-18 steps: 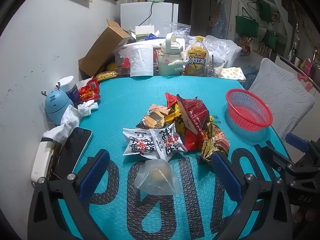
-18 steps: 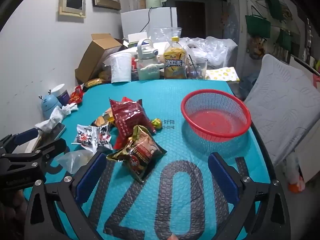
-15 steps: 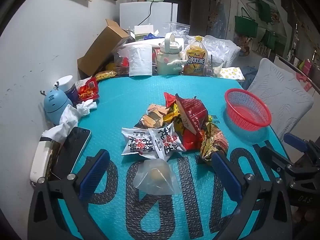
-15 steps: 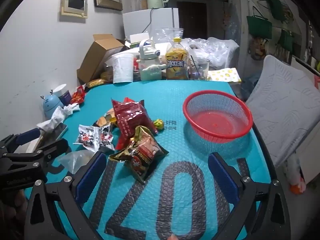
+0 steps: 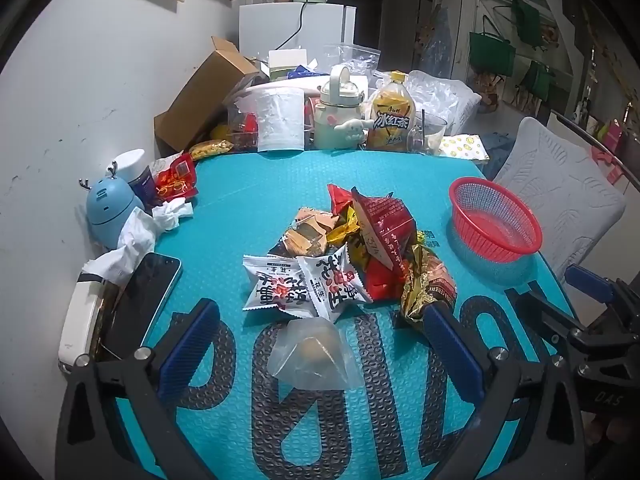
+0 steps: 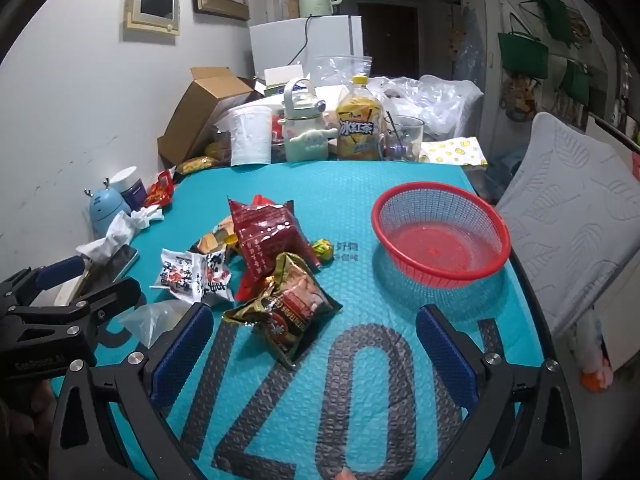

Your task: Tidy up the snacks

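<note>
Both tongs tilt down over the teal bubble-textured mat (image 6: 400, 208). The left gripper (image 5: 320, 344) stands wide apart and empty, a clear crinkled plastic bag (image 5: 312, 354) lying between its blue ribbed fingers (image 5: 188, 346). The right gripper (image 6: 314, 346) is also spread wide, holding nothing, a shiny gold foil packet (image 6: 286, 310) just ahead. Beyond lie 2 white packets (image 5: 300, 284) and a dark red pouch (image 6: 268, 234) in a loose heap. The round red mesh basket (image 6: 440, 236) sits apart, near the mat's right edge, bare mat around it.

Phone (image 5: 140, 304), tissue (image 5: 132, 236), tea bottle (image 5: 391, 114)
</note>
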Action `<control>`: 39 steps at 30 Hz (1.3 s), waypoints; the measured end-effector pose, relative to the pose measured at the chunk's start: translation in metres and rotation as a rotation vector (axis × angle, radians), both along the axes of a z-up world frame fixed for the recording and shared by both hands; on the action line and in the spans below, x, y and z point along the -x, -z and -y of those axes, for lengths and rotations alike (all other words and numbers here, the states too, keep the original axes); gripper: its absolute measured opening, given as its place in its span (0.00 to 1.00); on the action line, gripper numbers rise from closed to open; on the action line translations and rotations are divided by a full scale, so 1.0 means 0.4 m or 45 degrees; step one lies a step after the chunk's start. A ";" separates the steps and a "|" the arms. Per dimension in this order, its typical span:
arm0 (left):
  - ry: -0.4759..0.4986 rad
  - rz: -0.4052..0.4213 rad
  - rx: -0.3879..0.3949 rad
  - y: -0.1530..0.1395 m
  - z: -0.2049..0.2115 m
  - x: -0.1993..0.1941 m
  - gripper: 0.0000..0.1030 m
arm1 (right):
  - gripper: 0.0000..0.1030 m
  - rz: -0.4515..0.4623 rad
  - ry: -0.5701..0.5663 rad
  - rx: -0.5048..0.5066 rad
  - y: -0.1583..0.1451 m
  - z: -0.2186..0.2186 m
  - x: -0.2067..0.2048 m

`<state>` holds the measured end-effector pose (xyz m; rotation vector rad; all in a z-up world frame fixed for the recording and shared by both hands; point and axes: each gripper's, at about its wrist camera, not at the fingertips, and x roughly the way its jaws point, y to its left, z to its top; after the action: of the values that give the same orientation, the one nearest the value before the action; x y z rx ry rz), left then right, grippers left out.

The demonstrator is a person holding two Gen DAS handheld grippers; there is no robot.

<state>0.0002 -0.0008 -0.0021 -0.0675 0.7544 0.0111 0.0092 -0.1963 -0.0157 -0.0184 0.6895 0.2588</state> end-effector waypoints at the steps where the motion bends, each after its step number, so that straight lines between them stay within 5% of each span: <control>1: 0.001 -0.002 0.001 -0.001 -0.002 -0.001 1.00 | 1.00 0.000 -0.001 0.001 0.000 -0.002 -0.001; 39: -0.020 -0.002 -0.004 -0.006 -0.013 0.002 1.00 | 1.00 0.007 -0.053 0.026 0.001 -0.021 -0.004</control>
<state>-0.0007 0.0044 0.0005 -0.0705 0.7555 0.0270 0.0108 -0.1881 -0.0160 -0.0527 0.6870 0.2914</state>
